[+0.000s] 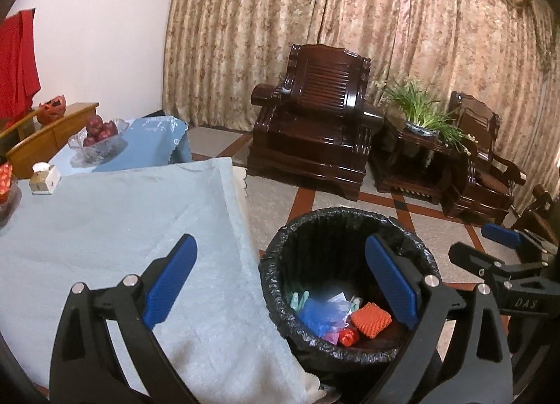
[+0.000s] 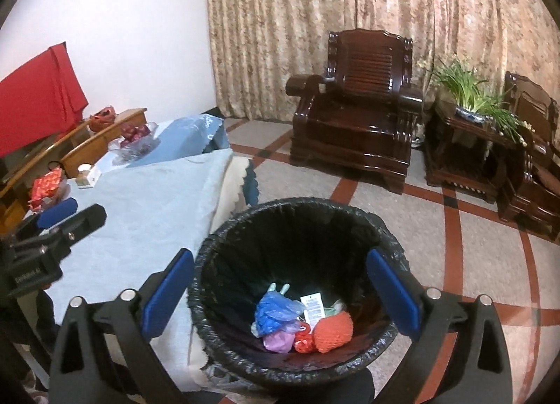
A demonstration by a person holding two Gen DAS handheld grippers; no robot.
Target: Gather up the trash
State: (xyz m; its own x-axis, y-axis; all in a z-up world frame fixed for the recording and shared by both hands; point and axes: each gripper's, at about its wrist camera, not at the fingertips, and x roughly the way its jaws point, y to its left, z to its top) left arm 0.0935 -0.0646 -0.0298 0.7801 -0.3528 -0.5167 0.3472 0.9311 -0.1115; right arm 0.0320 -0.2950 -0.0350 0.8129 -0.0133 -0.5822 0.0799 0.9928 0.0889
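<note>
Both tongs [image 1: 280, 278] [image 2: 280, 288] gape empty above the trash bin [image 2: 224, 246].

A home living room, seen from my two wrist cameras. At 12 o'clock, floor-length patterned curtains [image 1: 350, 36] cover the far wall. Before them stands a dark carved wooden armchair [image 1: 311, 117]; at 2 o'clock, a side table [image 1: 406, 159] bears a potted plant [image 1: 420, 106], with a second armchair [image 1: 486, 173] just beside it. The floor [image 1: 350, 201] is tiled with red bands. At 10 o'clock, a cloth-covered table [image 1: 122, 211] carries a glass bowl of apples [image 1: 98, 140].
</note>
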